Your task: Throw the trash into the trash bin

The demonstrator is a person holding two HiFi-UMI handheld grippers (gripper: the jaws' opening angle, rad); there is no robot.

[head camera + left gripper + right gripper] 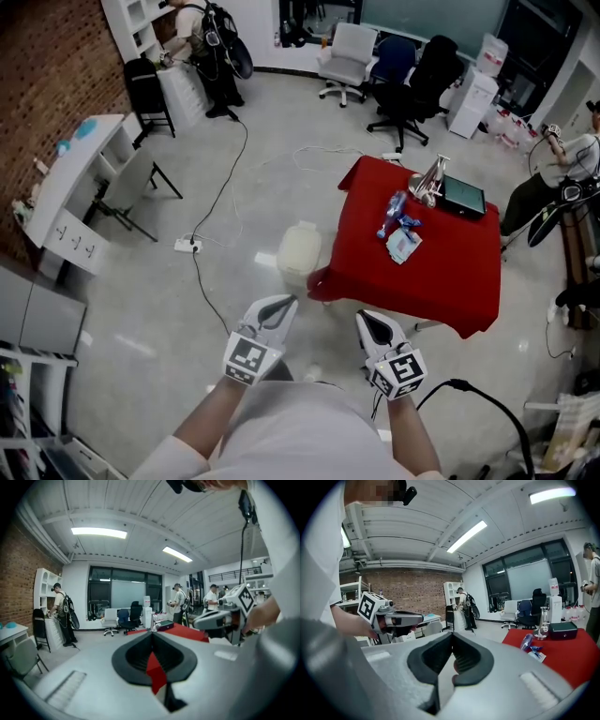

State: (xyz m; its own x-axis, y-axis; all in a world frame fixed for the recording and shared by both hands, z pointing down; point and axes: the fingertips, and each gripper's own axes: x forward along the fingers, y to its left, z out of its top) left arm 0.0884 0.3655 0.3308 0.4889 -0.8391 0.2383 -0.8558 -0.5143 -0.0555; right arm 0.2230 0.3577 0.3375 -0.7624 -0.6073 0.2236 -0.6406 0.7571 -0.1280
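Note:
The trash lies on a red table (450,272): blue wrappers (394,211) and a pale packet (404,246), which the right gripper view shows as wrappers (527,641) and packet (537,655) on the red cloth. A white trash bin (300,251) stands on the floor at the table's left corner. My left gripper (289,302) and right gripper (364,319) hang side by side over the floor, short of the table. Both are shut and hold nothing. In its own view the left gripper (151,633) has its tips together; the right gripper (452,634) does too.
A black box (464,197) and a metal stand (429,180) share the table. Cables and a power strip (186,246) cross the floor on the left. Office chairs (405,80) stand behind the table and a white desk (70,183) at the left wall. People stand at the room's edges.

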